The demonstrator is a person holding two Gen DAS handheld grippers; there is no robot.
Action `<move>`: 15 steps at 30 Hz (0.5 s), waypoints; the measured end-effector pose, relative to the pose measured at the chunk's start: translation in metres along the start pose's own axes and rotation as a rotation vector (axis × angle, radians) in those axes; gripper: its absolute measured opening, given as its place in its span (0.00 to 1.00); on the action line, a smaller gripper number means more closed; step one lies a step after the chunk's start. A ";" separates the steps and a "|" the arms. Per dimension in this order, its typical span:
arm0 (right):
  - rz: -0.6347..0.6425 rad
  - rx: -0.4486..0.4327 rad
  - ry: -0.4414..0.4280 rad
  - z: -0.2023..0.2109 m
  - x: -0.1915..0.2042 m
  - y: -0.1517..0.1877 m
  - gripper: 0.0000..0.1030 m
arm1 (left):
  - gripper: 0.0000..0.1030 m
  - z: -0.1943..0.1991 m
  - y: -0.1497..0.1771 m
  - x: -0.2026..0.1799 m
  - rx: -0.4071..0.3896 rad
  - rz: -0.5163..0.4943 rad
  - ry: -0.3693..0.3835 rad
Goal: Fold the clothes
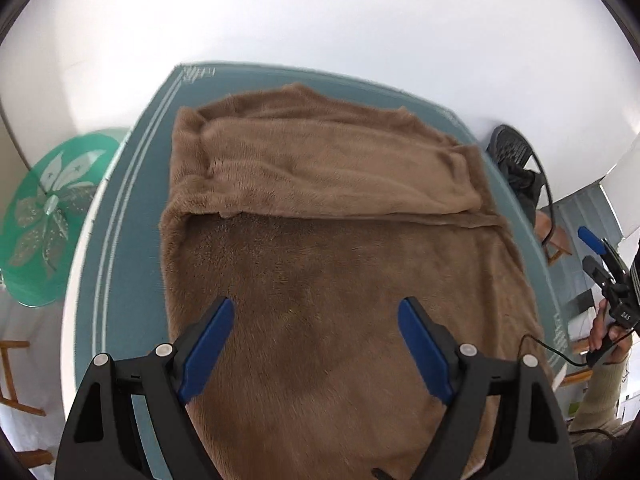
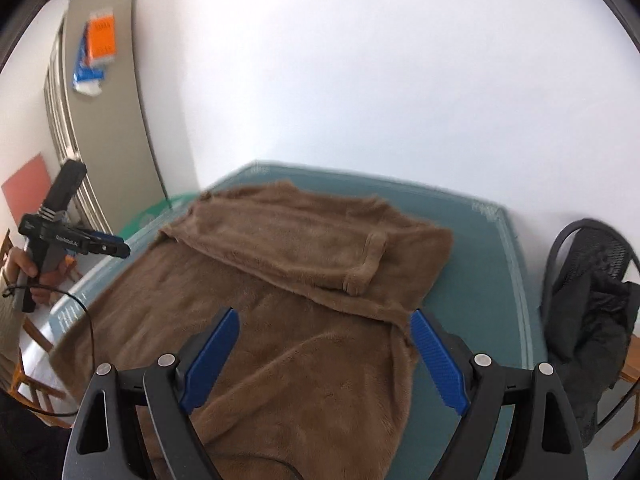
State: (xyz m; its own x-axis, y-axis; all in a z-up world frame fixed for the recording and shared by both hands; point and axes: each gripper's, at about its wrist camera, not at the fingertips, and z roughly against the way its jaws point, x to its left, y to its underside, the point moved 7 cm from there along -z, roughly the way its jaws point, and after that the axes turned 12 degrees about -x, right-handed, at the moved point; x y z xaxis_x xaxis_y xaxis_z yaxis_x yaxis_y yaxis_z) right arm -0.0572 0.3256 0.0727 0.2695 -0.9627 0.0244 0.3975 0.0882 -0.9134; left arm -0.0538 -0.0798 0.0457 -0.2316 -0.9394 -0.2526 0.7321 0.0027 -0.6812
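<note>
Fleece garment (image 1: 320, 264), brown, lies on our teal counter (image 1: 132, 208), its far part seemingly folded over. Our left gripper (image 1: 316, 312) and right gripper (image 2: 324, 324) hover spread above it, a chair (image 2: 592, 280) at three o'clock.

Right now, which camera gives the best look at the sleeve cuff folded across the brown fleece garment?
The right wrist view: the sleeve cuff lies in plain sight on the folded-over part of the brown fleece garment, its rolled hem clear. The left wrist view shows only the folded layer's edge; the cuff cannot be made out there.
</note>
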 end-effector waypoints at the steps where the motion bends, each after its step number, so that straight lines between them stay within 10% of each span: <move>1: -0.005 -0.040 -0.004 0.014 0.001 -0.007 0.87 | 0.85 0.011 -0.003 -0.003 -0.020 -0.013 0.003; 8: -0.069 -0.233 -0.052 0.094 0.000 -0.027 0.89 | 0.88 0.079 -0.003 -0.030 -0.161 -0.125 0.048; 15: -0.136 -0.245 -0.076 0.125 -0.001 -0.008 0.90 | 0.89 0.062 0.043 -0.053 -0.093 -0.198 0.075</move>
State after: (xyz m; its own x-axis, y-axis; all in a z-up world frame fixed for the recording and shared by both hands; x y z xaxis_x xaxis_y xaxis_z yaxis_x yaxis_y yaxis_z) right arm 0.0490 0.3577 0.1312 0.2969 -0.9387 0.1753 0.2134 -0.1137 -0.9703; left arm 0.0297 -0.0513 0.0724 -0.4145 -0.8967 -0.1553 0.6060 -0.1447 -0.7822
